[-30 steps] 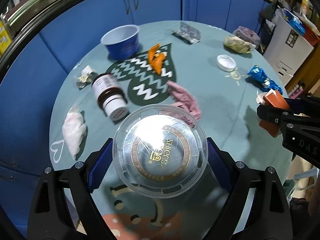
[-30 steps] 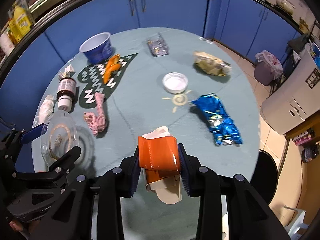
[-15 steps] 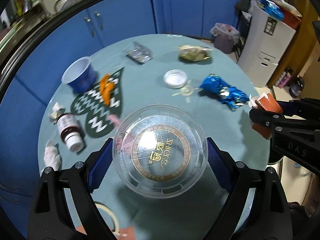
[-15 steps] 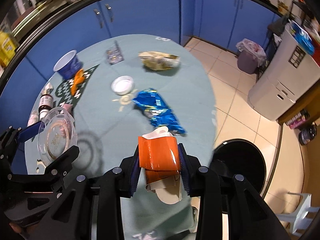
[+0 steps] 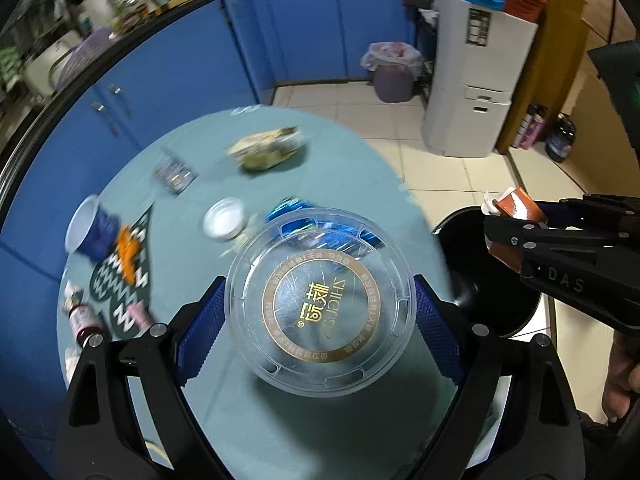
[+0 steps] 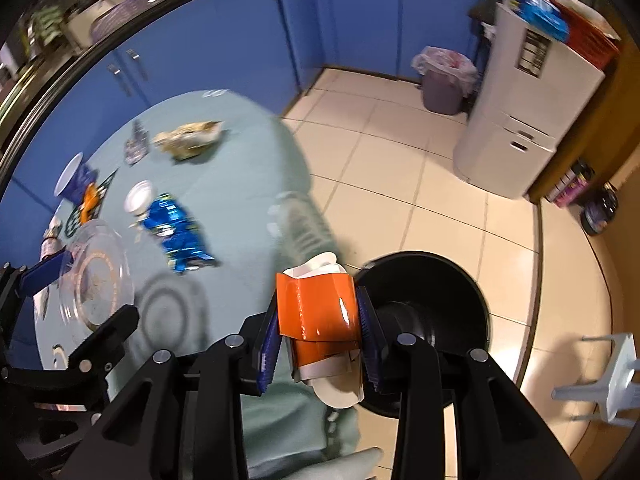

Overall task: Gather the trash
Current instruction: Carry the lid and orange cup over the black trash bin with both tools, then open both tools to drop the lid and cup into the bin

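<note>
A: Gripping wide, the left gripper at the bottom of its own view has its blue pads pressed to opposite sides of the rim of a round clear plastic lid with a gold ring of print. The jaws stand far apart only because the lid is wide; it is held flat, face to the camera, probably so it does not slip out.

B: And the right one?

A: At the bottom centre of the right wrist view, the right gripper is clamped narrow on a flattened orange paper cup with a white lining. It is pinched across its crushed middle, so both ends stick out past the fingers.

B: Where does the trash go?

A: Just beyond the cup, lower right of centre in that view, sits a round black bin on the tiled floor, right beside the edge of the round teal-clothed table. The cup hangs at the bin's near rim, so I judge both hands are carrying their loads there to drop them.

B: What remains on the table?

A: Farther off, at mid-left, a crumpled blue foil wrapper, a small white cap, then a blue paper bowl on its side and a crumpled beige bag near the far edge. More trips look necessary.
</note>
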A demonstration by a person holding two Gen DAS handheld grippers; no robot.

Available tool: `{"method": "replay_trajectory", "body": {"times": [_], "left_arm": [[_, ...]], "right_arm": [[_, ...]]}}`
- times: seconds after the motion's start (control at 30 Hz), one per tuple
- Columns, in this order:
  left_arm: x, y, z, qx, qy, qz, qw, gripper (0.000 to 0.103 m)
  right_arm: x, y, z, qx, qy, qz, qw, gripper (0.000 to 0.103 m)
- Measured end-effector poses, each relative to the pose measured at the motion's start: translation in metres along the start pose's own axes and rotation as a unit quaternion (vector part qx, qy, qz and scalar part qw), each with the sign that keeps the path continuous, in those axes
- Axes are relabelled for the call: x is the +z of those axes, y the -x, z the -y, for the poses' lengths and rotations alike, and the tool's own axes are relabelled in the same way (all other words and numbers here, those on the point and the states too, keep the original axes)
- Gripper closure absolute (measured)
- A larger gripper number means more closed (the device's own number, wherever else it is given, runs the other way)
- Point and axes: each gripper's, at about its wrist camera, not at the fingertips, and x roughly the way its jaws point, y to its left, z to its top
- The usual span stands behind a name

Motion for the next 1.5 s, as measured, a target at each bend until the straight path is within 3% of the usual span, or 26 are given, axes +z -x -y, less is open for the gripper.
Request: {"method": "replay_trajectory", "body": {"times": [0.23, 0.47, 0.53, 0.57, 0.6, 0.93, 1.13, 1.27, 1.5], "left_arm": [[0.027, -0.004, 0.039, -0.021, -0.021, 0.007, 0.9995, 0.015], [0.039, -0.008, 0.063, -0.027, -0.038, 0.006, 0.9989, 0.015], [0.042, -0.01, 0.069, -0.029, -0.043, 0.004, 0.9987, 0.015], [0.043, -0.01, 0.071, -0.03, -0.044, 0.004, 0.9986, 0.015], [0.044, -0.011, 0.074, -0.031, -0.046, 0.003, 0.9985, 0.015], [0.062, -0.012, 0.121, -0.061, -0.082, 0.008, 0.9947, 0.015], [0.071, -0.012, 0.15, -0.093, -0.1, 0.007, 0.9907, 0.013], [0.077, -0.015, 0.155, -0.102, -0.087, 0.003, 0.991, 0.004], [0.078, -0.025, 0.133, -0.092, -0.045, -0.013, 0.9946, 0.004]], "right_arm": [[-0.002, 0.0, 0.052, -0.023, -0.044, -0.001, 0.999, 0.067], [-0.006, -0.004, 0.087, -0.02, -0.078, -0.003, 0.997, 0.066], [-0.006, -0.005, 0.093, -0.02, -0.082, -0.003, 0.996, 0.054], [-0.005, -0.005, 0.096, -0.02, -0.085, -0.003, 0.996, 0.03], [-0.006, -0.004, 0.099, -0.023, -0.087, 0.0, 0.996, 0.021], [-0.009, 0.013, 0.147, -0.094, -0.137, 0.039, 0.985, 0.021], [-0.014, 0.026, 0.179, -0.104, -0.179, 0.051, 0.977, 0.021], [-0.016, 0.029, 0.188, -0.106, -0.19, 0.052, 0.975, 0.021], [-0.013, 0.023, 0.181, -0.092, -0.182, 0.047, 0.978, 0.021]]}}
